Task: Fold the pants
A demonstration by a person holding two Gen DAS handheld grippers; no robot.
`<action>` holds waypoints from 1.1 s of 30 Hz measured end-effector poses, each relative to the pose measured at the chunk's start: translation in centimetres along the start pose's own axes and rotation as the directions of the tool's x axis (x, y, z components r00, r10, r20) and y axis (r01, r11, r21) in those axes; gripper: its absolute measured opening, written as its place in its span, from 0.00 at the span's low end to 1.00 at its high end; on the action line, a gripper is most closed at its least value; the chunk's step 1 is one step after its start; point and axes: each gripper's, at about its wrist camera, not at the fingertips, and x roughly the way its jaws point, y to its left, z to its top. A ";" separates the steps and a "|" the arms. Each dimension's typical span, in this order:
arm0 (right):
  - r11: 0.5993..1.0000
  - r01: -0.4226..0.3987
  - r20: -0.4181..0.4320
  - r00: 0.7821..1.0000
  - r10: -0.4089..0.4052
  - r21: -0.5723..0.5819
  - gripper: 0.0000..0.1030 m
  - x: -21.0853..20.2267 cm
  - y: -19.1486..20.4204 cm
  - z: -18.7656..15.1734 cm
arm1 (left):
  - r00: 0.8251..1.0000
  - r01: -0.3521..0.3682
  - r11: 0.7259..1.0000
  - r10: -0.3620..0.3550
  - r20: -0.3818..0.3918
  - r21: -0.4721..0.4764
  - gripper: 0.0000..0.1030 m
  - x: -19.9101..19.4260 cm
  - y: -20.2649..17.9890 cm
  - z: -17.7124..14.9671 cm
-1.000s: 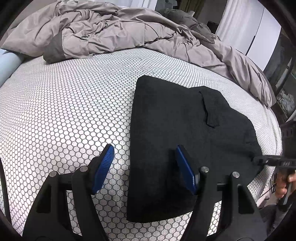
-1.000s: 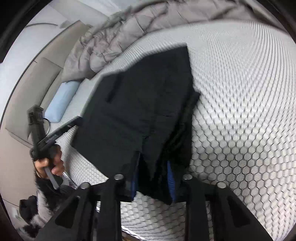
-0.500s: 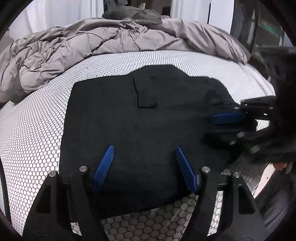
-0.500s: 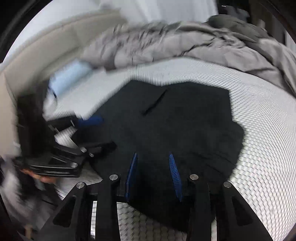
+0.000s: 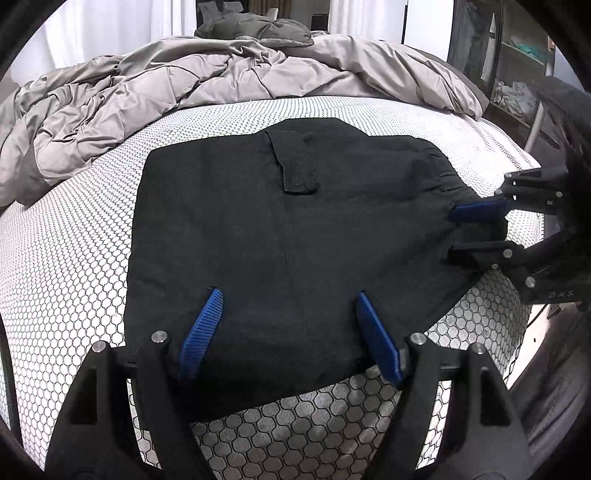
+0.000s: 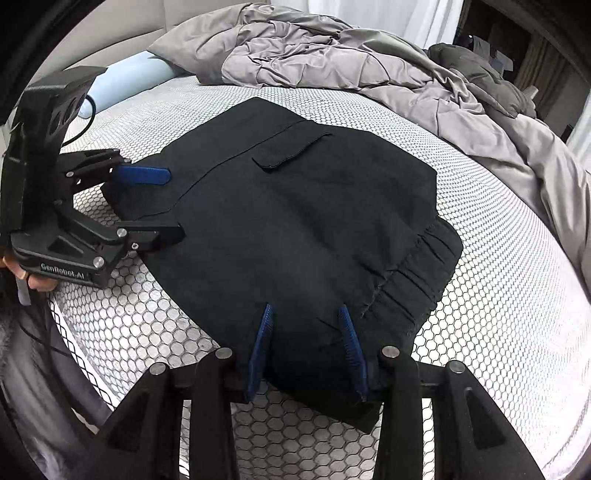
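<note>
Releasing now: the black pants (image 5: 280, 240) lie folded flat on the honeycomb-patterned mattress (image 5: 74, 258), near its front edge. The left gripper (image 5: 288, 325) stands parted over the near hem, its jaws just widened; the right gripper (image 6: 306, 343), just opened too, seems clear of the waistband. Lift straight off, don't drag.

There was 1 pair of black pants (image 5: 280, 236), 1 grey duvet (image 5: 192, 92), 1 light-blue pillow (image 6: 129, 72), 2 tools, left (image 5: 288, 332) and right (image 6: 306, 347), and possibly 1 darker blanket (image 5: 258, 29) behind.
</note>
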 end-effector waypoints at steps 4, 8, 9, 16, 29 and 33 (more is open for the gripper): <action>0.999 -0.034 0.044 0.999 0.032 0.041 0.49 -0.7 0.6 1.2 | 1.000 0.005 1.000 -0.005 -0.007 -0.018 0.71 -0.3 0.1 0.4; 0.996 -0.065 0.056 0.997 0.062 0.066 0.53 0.5 0.9 3.3 | 1.000 -0.001 1.000 0.000 -0.024 -0.031 0.71 -0.1 0.2 0.8; 0.995 -0.078 0.039 0.996 0.075 0.065 0.53 1.4 1.0 3.6 | 0.999 -0.011 1.000 0.010 -0.032 -0.022 0.71 0.1 0.1 0.9; 0.998 -0.058 -0.015 0.998 0.058 -0.013 0.53 3.1 0.8 2.5 | 0.997 -0.046 0.999 0.046 -0.059 0.013 0.71 0.7 -0.3 1.1; 0.981 -0.157 0.073 0.986 0.149 0.117 0.58 2.4 -0.4 4.5 | 0.998 0.022 1.000 -0.023 -0.061 -0.020 0.69 2.0 0.3 3.1; 0.996 -0.084 0.007 0.996 0.084 -0.021 0.59 5.0 1.3 4.3 | 0.999 -0.015 0.998 0.018 -0.047 0.060 0.69 1.7 -0.3 2.2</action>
